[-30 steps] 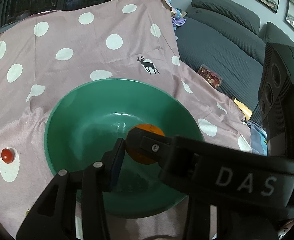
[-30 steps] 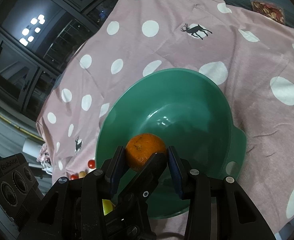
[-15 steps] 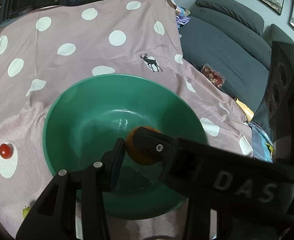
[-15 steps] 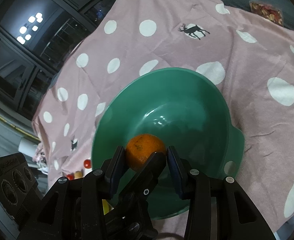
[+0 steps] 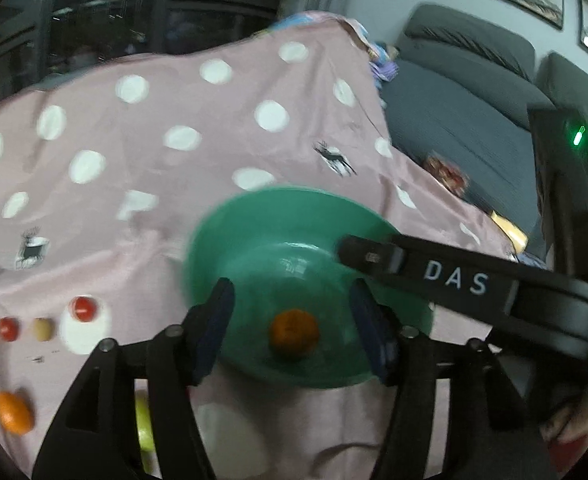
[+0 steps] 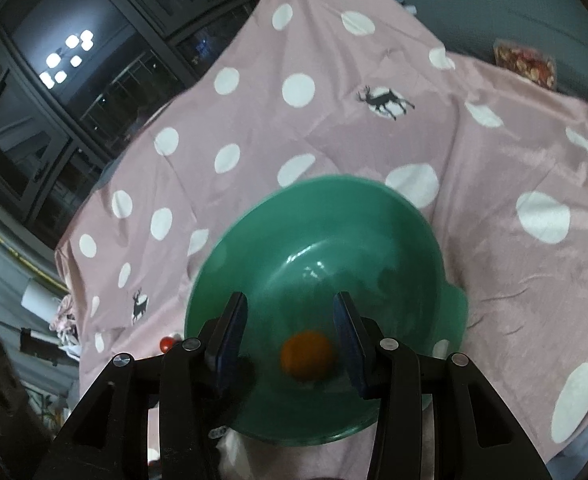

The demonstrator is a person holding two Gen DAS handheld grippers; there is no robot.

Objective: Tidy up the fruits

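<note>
**Ana:** Right wrist view first, biggest thing down: our pink dotted cloth (image 6: 373,128) covers the whole surface, and the green bowl (image 6: 254,240) sits on it just ahead of us. Inside the bowl lies one orange (image 6: 306,356), blurred, so we judge it is dropping or rolling on the bowl's floor.

**Ben:** And our right gripper (image 6: 294,340)?

**Ana:** Its jaws stand wide apart above the bowl with nothing between them; the orange lies below the gap, touching neither pad. From the left wrist view our left gripper (image 5: 290,332) is spread just as wide and empty, also over the bowl.

**Ben:** So the orange is delivered. What makes the rest of this step clean?

**Ana:** We think we should lift the right gripper straight up out of the bowl, keeping the pads clear of the rim, so we don't tip or drag it across the loose cloth.

**Ben:** Then what's left?

**Ana:** To the left of the bowl, well apart from it, we see a second orange (image 5: 13,412), two red tomatoes (image 5: 82,309) (image 5: 6,329), and a small yellowish fruit (image 5: 42,329) between them. A yellow-green fruit (image 5: 144,424) lies nearer, partly hidden behind the left finger; we cannot tell what it is.
</note>
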